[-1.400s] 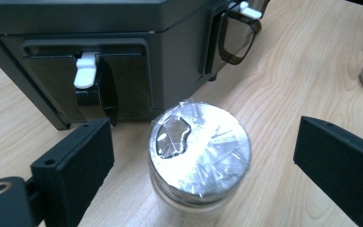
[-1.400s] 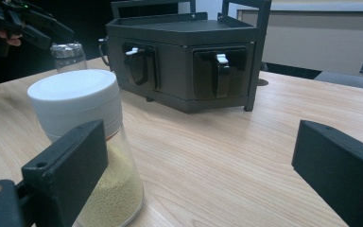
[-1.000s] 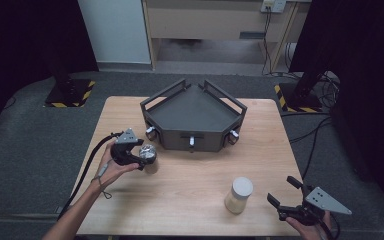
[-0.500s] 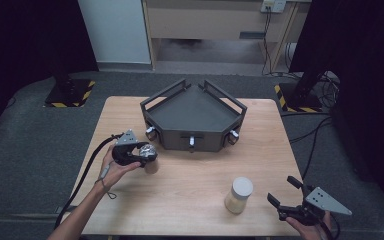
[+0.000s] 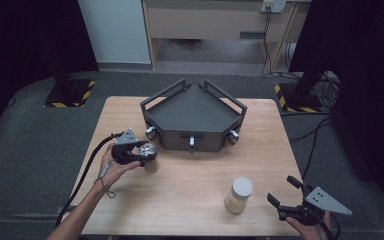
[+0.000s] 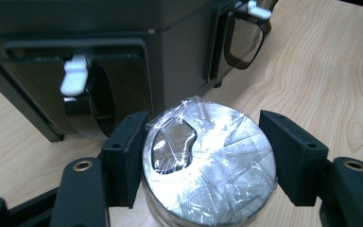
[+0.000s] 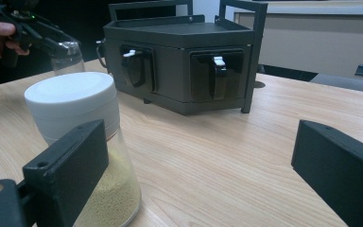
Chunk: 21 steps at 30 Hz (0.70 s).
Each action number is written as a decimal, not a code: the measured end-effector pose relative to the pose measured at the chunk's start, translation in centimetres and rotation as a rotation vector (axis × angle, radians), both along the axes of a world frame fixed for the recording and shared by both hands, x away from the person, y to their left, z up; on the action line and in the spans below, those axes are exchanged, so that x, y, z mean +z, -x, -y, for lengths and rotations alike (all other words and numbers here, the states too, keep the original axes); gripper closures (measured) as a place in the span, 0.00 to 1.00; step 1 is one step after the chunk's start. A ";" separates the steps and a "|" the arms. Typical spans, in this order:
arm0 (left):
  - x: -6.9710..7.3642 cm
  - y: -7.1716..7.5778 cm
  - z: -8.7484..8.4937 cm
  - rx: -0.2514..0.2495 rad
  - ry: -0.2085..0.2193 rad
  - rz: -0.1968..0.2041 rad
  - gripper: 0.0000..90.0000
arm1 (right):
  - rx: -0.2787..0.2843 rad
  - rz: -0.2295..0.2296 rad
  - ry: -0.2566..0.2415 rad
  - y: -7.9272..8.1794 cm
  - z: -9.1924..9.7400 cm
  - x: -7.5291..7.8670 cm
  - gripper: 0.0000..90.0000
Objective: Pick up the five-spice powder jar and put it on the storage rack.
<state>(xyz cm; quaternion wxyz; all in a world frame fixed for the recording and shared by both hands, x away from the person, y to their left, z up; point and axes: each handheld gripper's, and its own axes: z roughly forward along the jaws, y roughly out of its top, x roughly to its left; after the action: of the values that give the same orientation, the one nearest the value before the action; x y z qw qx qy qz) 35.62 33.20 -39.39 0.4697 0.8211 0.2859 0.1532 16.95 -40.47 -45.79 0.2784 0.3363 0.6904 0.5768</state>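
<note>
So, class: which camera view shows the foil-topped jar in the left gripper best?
The left gripper view: the foil-topped jar sits large between the left gripper pads, which press on its sides, with the crinkled foil plain. The high view shows it small, half hidden under that gripper. The right gripper view shows it far off.

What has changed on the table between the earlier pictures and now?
The left gripper has just closed its jaws on the small jar with a foil-covered top. The right gripper stayed open, and the white-lidded jar of yellow grains and the dark grey box did not move.

l tongs (image 5: 147,152) clamped shut; r tongs (image 5: 282,192) wide open, prob level.
</note>
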 end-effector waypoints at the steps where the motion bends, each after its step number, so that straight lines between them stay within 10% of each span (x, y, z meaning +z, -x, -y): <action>1: 0.3 0.0 0.0 -0.002 0.001 0.001 0.38 | 0.000 0.000 -0.001 0.0 0.0 0.0 0.06; 21: 9.3 -2.1 0.6 -0.119 0.001 0.036 0.38 | -0.002 -0.004 0.001 -0.1 0.0 0.0 0.06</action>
<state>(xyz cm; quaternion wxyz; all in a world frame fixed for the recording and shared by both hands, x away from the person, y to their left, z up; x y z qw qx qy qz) 37.76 32.59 -30.14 0.4832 0.8336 0.2284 0.1395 17.03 -40.45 -45.78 0.2778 0.3377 0.6911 0.5754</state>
